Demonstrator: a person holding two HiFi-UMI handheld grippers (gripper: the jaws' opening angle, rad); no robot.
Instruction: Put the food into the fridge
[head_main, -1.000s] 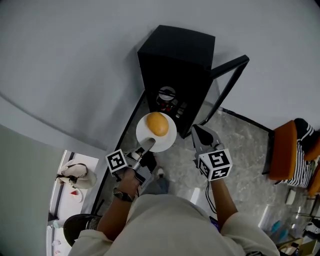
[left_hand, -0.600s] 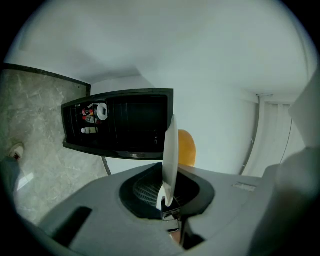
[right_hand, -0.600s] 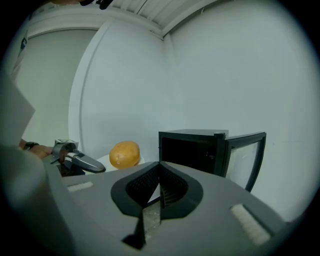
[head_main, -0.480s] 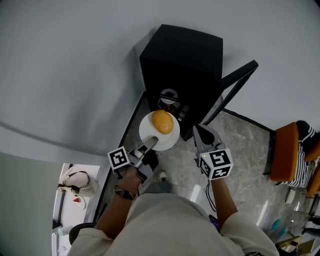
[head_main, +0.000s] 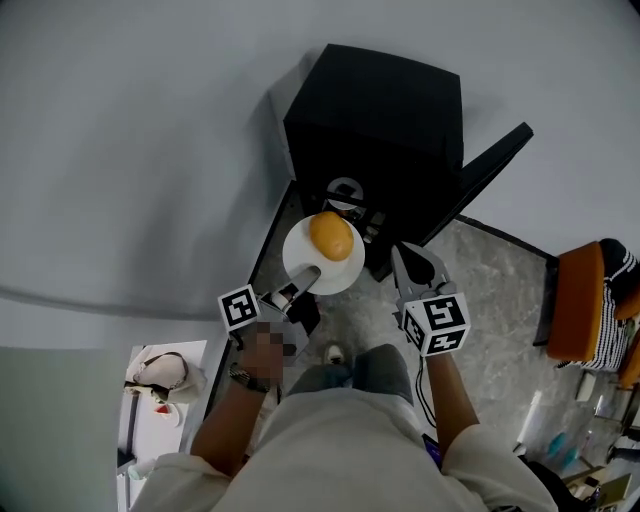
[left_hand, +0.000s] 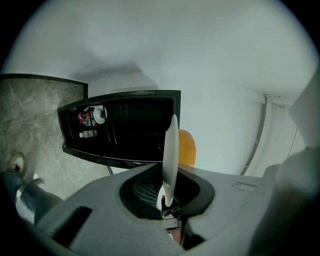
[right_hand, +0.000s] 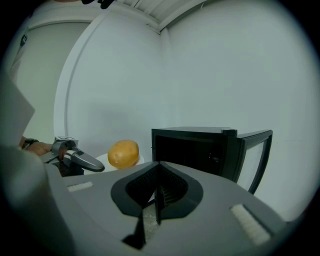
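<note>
Left claw (head_main: 304, 284) clamped on rim of white plate (head_main: 298, 258), level, just in front of open black fridge (head_main: 385, 110). Round orange food (head_main: 330, 236) on plate; half hidden behind plate edge in left gripper view. Right claw (head_main: 412, 272) closed together, empty, beside plate. Fridge interior dark; small items inside not identifiable.

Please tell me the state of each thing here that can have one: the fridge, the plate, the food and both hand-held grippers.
Fridge: door open.
Plate: held by its rim, outside the fridge.
Food: lying on the plate, not yet in the fridge.
Left hand-held gripper: shut on the plate.
Right hand-held gripper: shut, empty.
</note>
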